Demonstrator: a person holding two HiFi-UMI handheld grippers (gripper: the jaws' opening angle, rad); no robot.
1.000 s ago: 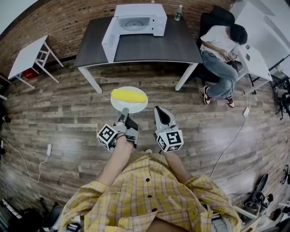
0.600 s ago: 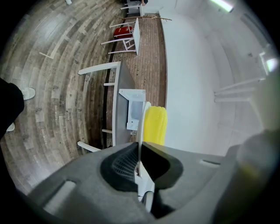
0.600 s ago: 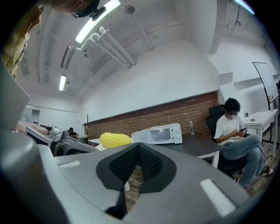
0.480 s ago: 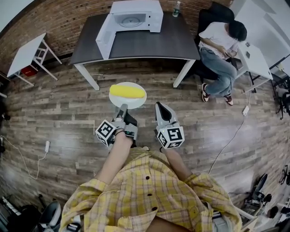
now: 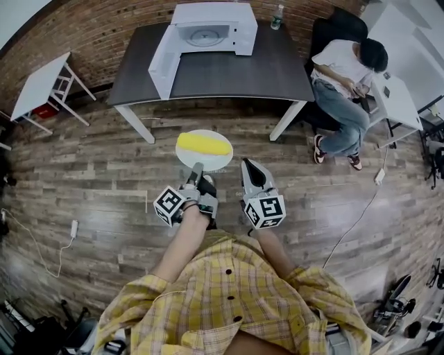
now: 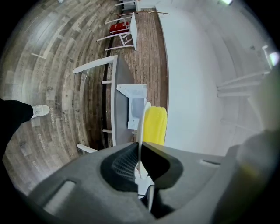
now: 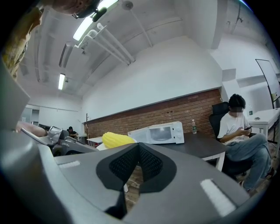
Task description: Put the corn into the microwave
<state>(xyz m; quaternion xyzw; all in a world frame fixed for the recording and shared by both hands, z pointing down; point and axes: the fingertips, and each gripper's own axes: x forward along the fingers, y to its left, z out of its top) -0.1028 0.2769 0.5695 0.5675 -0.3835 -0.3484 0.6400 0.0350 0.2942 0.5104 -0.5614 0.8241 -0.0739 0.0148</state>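
Observation:
A yellow corn cob (image 5: 203, 144) lies on a white plate (image 5: 220, 163) held out level above the wooden floor. My left gripper (image 5: 196, 168) is shut on the plate's near rim. In the left gripper view the plate (image 6: 141, 127) runs edge-on into the jaws, with the corn (image 6: 155, 124) beside it. The right gripper (image 5: 250, 166) is beside the plate, shut, with nothing in it. The white microwave (image 5: 208, 31) stands at the back of a dark table (image 5: 229, 69), its door (image 5: 161, 62) swung open to the left. From the right gripper view the corn (image 7: 116, 140) and microwave (image 7: 159, 133) lie ahead.
A person (image 5: 343, 69) sits in a chair at the table's right end, legs stretched toward the floor in front. A bottle (image 5: 277, 17) stands right of the microwave. A small white table (image 5: 41, 87) is at the left. A cable (image 5: 354, 215) trails over the floor on the right.
Both grippers and the plate with the corn have moved forward together toward the table. The grip on the plate is unchanged.

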